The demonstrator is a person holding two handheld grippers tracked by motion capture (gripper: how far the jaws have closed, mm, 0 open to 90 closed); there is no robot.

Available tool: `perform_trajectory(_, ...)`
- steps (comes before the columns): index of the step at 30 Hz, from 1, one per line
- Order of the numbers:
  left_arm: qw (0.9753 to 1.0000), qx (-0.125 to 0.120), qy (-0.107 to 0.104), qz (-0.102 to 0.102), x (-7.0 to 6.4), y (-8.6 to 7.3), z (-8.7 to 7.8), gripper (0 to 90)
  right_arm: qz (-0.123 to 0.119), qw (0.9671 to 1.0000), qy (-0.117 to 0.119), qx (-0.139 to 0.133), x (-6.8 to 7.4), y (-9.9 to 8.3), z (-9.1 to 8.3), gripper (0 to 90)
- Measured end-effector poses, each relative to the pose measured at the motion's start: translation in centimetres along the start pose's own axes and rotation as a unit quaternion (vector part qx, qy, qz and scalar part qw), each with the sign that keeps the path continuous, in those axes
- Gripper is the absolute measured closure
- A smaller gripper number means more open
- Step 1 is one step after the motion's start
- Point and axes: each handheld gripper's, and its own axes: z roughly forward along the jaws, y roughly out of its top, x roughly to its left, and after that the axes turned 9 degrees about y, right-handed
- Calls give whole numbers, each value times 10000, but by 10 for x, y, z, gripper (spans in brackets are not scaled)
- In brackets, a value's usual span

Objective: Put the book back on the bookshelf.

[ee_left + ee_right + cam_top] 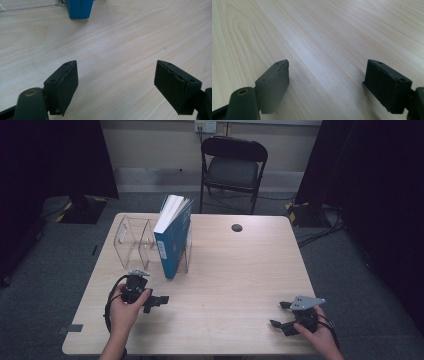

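Book: a blue book (172,237) with white pages stands upright in a clear rack (135,240) at the far left part of the tabletop (235,280). It leans a little and sits in the rack's right-hand slot. The rack's other slots hold nothing.

Left tongs: the left tongs (159,301) are held in the person's left hand (125,310) low over the near left part of the tabletop. They point to the right. The jaws stand wide apart, with only bare wood between them.

Book and left tongs: the book is farther from the person than the left tongs and a little to the right of the hand. They are near each other but do not touch. In the left gripper view the book's blue bottom corner (78,8) shows at the top, up ahead and to the left of the left tongs (116,85).

Right tongs: the right tongs (279,314) are held in the person's right hand (320,335) at the near right part of the tabletop. The jaws stand wide apart and hold nothing. In the right gripper view there is just wood between them (327,85).

Book and right tongs: they are well apart, with the book far off to the left and farther back.

Other things: a small dark round spot (237,227) sits near the far edge of the tabletop. A black folding chair (232,167) stands behind it.
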Motion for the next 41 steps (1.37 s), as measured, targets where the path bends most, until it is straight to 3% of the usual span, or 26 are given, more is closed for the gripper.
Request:
perform_trajectory(15, 9995, 214, 147, 175, -4, -19, 18, 193, -1, 10000, 0, 0, 0, 0, 0, 193)
perform_trajectory(20, 9995, 119, 165, 262, -5, -22, 19, 186, 0, 10000, 1, 1, 0, 0, 0, 193)
perform_trajectory(28, 9979, 89, 365, 536, -11, -24, 21, 163, 0, 10000, 0, 0, 0, 0, 0, 193)
perform_trajectory(34, 9979, 85, 382, 519, -13, -25, 21, 157, 0, 10000, 1, 0, 0, 0, 0, 193)
perform_trajectory(41, 9963, 82, 509, 685, -16, -26, 22, 147, 0, 10000, 1, 1, 0, 0, 0, 193)
